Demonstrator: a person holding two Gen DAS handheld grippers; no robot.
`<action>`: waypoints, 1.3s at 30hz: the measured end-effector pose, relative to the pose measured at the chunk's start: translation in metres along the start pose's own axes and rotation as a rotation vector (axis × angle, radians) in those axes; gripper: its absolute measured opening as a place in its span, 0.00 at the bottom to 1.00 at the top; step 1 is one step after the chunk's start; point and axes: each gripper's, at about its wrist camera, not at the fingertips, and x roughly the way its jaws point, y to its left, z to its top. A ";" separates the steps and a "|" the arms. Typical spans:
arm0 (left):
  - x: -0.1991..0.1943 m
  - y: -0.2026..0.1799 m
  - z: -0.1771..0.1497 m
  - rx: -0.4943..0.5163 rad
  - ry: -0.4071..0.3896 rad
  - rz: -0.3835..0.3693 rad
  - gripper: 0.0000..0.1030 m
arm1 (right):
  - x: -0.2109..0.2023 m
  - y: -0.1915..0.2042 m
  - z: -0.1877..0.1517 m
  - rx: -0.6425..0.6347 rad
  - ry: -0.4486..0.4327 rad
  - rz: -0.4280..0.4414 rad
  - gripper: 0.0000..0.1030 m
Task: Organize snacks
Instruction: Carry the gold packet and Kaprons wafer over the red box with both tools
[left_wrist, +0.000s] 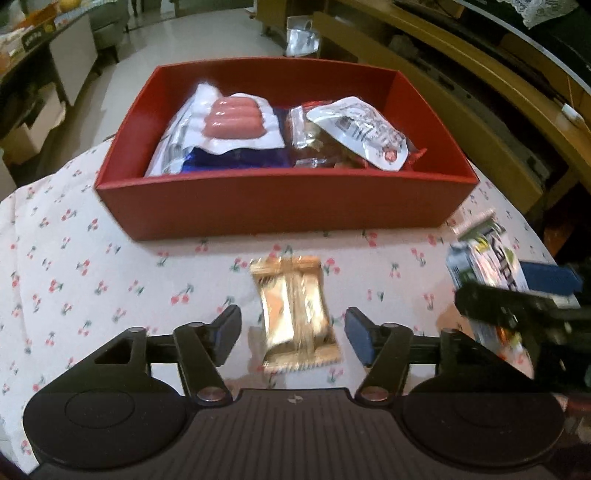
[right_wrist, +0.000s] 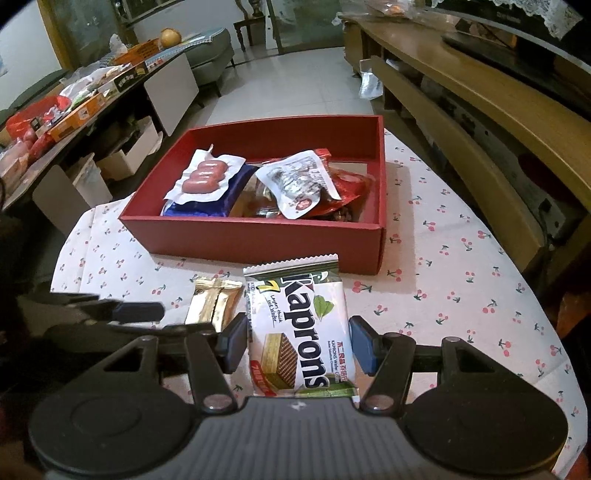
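Left gripper (left_wrist: 293, 334): fingers apart, straddling the small gold foil snack packet (left_wrist: 295, 314) with a gap on both sides; pads not pressing.
Right gripper (right_wrist: 299, 345): clamped on the green-and-white Kaprons wafer packet (right_wrist: 299, 325), pads against both long edges; packet apparently lifted off the cloth, hard to confirm.
Gold packet location: flat on the white cherry-print tablecloth (left_wrist: 92, 266), at 6 o'clock of the red rectangular cardboard box (left_wrist: 284, 206), just beside the wafer packet.
Box contents: a clear-sealed pack of 3 pink sausages (left_wrist: 236, 118) on a blue foil bag toward 10 o'clock; a white printed pouch (left_wrist: 362, 133) over red and clear wrappers toward 2 o'clock.
Risk 1: slippery foil, likely to skid or crumple if the pads close off-centre; packet lies slightly askew to the fingers.
Risk 2: pinching tablecloth along with the packet, dragging the box.
Risk 3: both grippers close together at 3 o'clock of the left one; collision likely if both head for the box at once.
Risk 4: box already fairly full; a packet dropped on the heap may slide off or catch the near wall.
Surroundings: wooden cabinet at 2 o'clock, cluttered dark side table at 10 o'clock, tiled floor beyond.
Obstruction: only the near box wall, needing clearance.
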 end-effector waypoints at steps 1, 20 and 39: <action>0.005 -0.001 0.002 -0.006 0.000 0.008 0.69 | 0.000 -0.001 0.000 0.002 0.000 0.000 0.57; -0.005 0.010 -0.017 -0.028 0.017 0.071 0.45 | 0.002 -0.001 0.004 -0.006 0.000 0.001 0.57; -0.038 0.008 0.047 -0.029 -0.126 -0.005 0.45 | 0.010 0.010 0.050 0.026 -0.087 -0.010 0.57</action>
